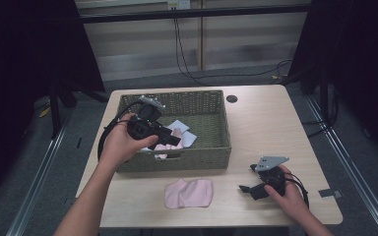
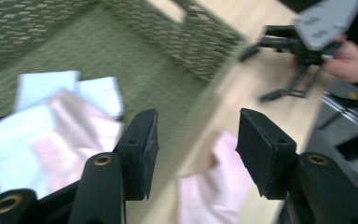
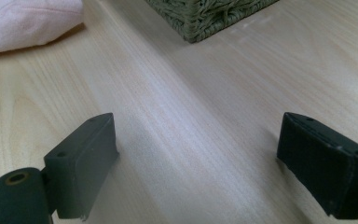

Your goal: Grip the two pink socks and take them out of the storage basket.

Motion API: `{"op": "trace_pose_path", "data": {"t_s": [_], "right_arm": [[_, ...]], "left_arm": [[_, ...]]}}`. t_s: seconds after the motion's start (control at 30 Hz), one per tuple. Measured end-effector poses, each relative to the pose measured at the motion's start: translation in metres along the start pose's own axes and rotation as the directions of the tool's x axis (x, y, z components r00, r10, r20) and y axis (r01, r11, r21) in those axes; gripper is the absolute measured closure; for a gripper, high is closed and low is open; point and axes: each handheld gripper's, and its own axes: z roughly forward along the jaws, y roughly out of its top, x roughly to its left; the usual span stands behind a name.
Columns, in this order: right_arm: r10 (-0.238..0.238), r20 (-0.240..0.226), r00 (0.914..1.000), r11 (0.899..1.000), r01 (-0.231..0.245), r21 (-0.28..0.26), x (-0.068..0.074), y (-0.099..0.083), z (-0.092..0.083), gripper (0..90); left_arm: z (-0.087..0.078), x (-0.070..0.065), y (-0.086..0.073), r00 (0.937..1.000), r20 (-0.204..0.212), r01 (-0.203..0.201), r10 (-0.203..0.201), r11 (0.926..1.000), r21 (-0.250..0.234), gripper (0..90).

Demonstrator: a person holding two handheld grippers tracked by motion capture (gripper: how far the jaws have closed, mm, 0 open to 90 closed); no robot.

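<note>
Black jaws of my left gripper [image 2: 193, 154] stand apart over the basket [image 1: 197, 158], empty; its own view shows pink and white cloths [image 2: 56, 126] just below. Another pink cloth [image 1: 189, 192] lies on the table beside my wide-open right gripper [image 1: 246, 189].

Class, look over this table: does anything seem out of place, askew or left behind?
One pink cloth lies crumpled on the table, in front of the woven basket, while the other cloths, pink and white, sit in a loose heap inside it. Nothing looks spilled or damaged.
</note>
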Motion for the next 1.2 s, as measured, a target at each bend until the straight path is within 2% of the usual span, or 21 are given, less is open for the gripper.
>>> {"op": "trace_pose_path", "data": {"t_s": [0.2, 0.27, 0.43, 0.6, 0.83, 1.2], "right_arm": [[0.0, 0.0, 1.0, 1.0, 0.0, 0.0, 0.0, 0.0, 0.0, 11.1], [0.0, 0.0, 1.0, 1.0, 0.0, 0.0, 0.0, 0.0, 0.0, 11.0], [-0.001, 0.0, 1.0, 1.0, 0.001, 0.0, 0.0, 0.0, 0.0, 11.0], [-0.001, 0.0, 1.0, 1.0, 0.001, 0.0, 0.0, 0.0, 0.0, 11.1], [-0.001, 0.0, 1.0, 1.0, 0.001, 0.0, 0.0, 0.0, 0.0, 11.1], [-0.001, 0.0, 1.0, 1.0, 0.001, -0.001, 0.0, 0.0, 0.0, 11.1]], "left_arm": [[0.01, 0.023, 0.003, 0.9982, -0.042, 0.043, -0.043, 0.9991, -0.006, 46.4], [0.013, 0.029, 0.004, 0.9981, -0.05, 0.037, -0.036, 0.9993, 0.005, 46.3], [0.023, 0.043, 0.006, 0.9959, -0.075, 0.052, -0.05, 0.9984, 0.02, 45.9], [0.036, 0.055, 0.007, 0.9943, -0.083, 0.07, -0.066, 0.9967, 0.042, 46.1], [0.058, 0.069, 0.002, 0.9886, -0.103, 0.119, -0.11, 0.9887, 0.091, 47.2], [0.075, 0.089, -0.001, 0.978, -0.116, 0.184, -0.174, 0.9789, 0.089, 47.3]]}}
